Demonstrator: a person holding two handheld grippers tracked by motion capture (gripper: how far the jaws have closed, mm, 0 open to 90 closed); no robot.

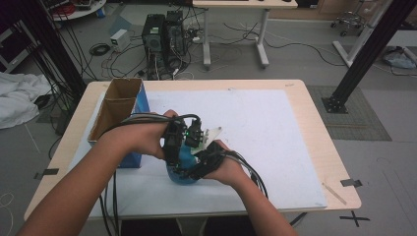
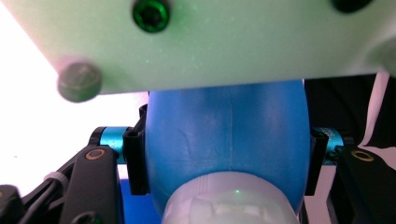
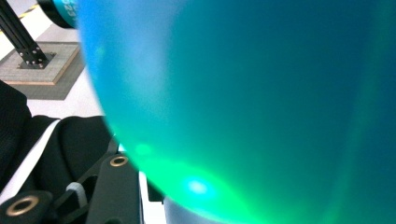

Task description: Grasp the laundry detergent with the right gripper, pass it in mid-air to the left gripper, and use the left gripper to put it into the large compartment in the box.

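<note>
A blue plastic bottle [image 1: 182, 175] with a pale cap end [image 2: 231, 200] is held near the front middle of the white mat [image 1: 275, 142]. My left gripper [image 1: 176, 143] comes at it from the left, and its black pads [image 2: 135, 158] press on both sides of the blue body [image 2: 224, 135]. My right gripper [image 1: 202, 161] comes from the right and is shut on the same bottle, whose blue wall [image 3: 252, 98] looms right before its camera beside one black finger [image 3: 109, 186]. The right gripper's pale plate [image 2: 224, 42] hangs over the bottle in the left gripper view.
An open cardboard box [image 1: 118, 105] with a blue side stands on the mat's left, close to my left forearm. A thin stick [image 1: 334, 192] lies near the table's front right corner. Computer towers [image 1: 162, 37] and cables sit on the floor beyond the far edge.
</note>
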